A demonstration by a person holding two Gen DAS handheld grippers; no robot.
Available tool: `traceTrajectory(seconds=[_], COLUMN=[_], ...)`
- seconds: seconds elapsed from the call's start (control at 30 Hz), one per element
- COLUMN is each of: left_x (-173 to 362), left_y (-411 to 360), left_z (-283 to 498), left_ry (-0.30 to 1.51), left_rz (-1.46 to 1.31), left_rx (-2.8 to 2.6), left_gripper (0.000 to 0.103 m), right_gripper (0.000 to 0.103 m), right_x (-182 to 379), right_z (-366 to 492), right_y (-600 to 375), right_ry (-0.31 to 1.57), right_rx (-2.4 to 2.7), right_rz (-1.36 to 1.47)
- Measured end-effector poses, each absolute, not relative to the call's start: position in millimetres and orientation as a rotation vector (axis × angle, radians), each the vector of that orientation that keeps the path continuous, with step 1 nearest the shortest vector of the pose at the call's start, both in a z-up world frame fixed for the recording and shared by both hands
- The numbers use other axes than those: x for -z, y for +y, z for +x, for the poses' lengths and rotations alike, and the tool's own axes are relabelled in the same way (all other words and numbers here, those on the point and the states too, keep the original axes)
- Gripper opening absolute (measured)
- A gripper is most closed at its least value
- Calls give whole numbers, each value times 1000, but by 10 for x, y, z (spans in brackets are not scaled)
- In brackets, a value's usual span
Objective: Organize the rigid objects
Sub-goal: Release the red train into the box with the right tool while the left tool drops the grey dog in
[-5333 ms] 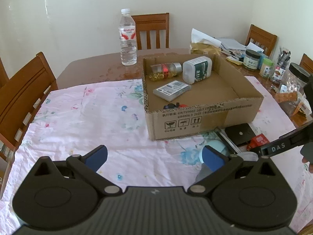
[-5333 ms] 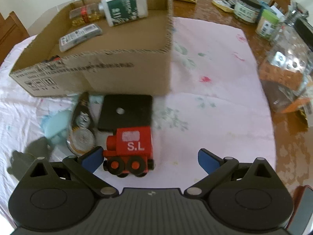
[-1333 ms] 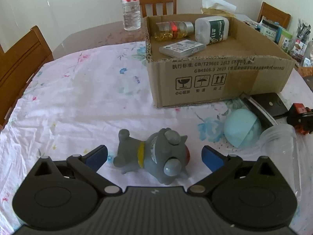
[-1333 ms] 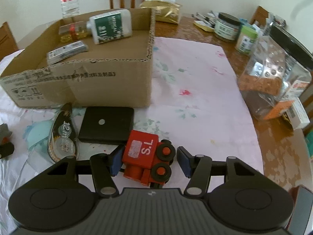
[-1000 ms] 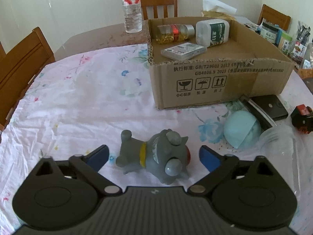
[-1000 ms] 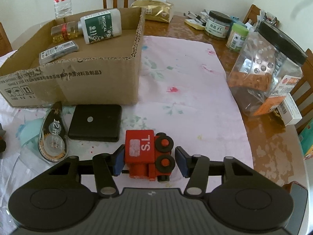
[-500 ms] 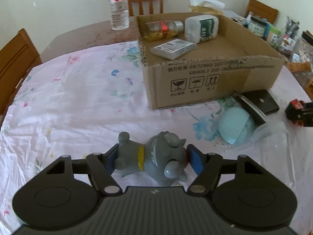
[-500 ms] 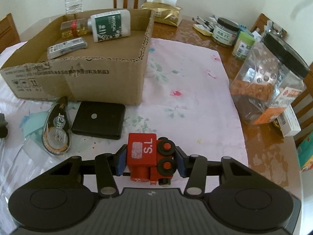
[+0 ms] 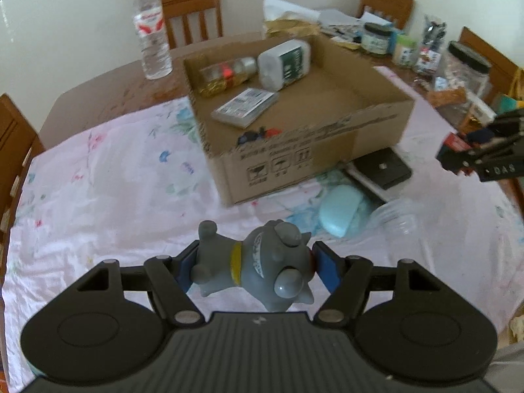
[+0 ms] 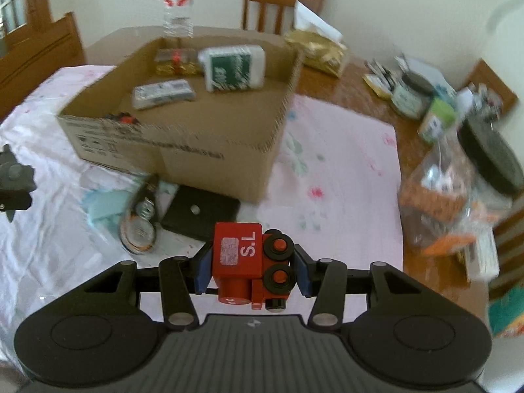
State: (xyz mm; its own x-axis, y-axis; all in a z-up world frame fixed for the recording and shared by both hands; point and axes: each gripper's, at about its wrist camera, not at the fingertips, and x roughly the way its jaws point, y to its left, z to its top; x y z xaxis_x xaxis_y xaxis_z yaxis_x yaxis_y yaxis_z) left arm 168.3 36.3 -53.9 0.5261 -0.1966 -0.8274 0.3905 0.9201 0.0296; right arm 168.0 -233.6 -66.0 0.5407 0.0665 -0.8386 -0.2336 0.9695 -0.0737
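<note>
Holding grey rubber cat figure [image 9: 258,265] clamped in my left tool [image 9: 253,267] above the bench | right tool [image 10: 250,268] is gripping red wooden toy train [image 10: 250,262] | both are facing the open brown cardboard box [image 9: 327,144], presumably for drop-off.

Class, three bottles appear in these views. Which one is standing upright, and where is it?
The clear water bottle with the red label stands upright on the bare wooden table behind the cardboard box. The white-and-green bottle and the small capsule bottle lie on their sides inside the box.

right tongs [image 10: 251,270] clamping red toy train [image 10: 250,262]; cardboard box [image 10: 183,150] beyond
</note>
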Motion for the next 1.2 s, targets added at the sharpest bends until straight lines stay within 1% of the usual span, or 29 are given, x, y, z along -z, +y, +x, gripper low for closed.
traceTrajectory(seconds=[0.23, 0.47, 0.63, 0.97, 1.0, 1.03, 1.07, 1.1, 1.13, 1.2], left_x=[321, 207, 173, 173, 175, 177, 176, 175, 171, 161], left_y=[329, 344, 373, 469, 477, 482, 485, 487, 486, 481], left_z=[1689, 1718, 1724, 1772, 1785, 1794, 1808, 1819, 1831, 1850], left_ry=[927, 895, 882, 892, 893, 893, 893, 891, 888, 883], left_rz=[212, 209, 199, 176, 174, 173, 172, 172, 175, 178], left_rx=[392, 388, 370, 332, 330, 330, 330, 330, 332, 334], left_gripper=[71, 71, 71, 71, 71, 71, 71, 71, 71, 71], right_gripper=[54, 54, 54, 54, 57, 67, 74, 87, 95, 101], right_x=[277, 80, 77, 260, 272, 283, 295, 303, 303, 295], right_z=[1907, 2267, 2596, 3246, 3299, 3347, 3393, 3416, 3425, 3414], right_y=[-2271, -2165, -2056, -1896, -1895, -1898, -1908, -1914, -1917, -1943], right_ry=[920, 862, 855, 870, 864, 857, 851, 841, 835, 829], right_rx=[-262, -299, -331, -327, -318, -308, -290, -274, -266, -252], right_rz=[-232, -265, -261, -268, -264, -257, -251, -249, -247, -224])
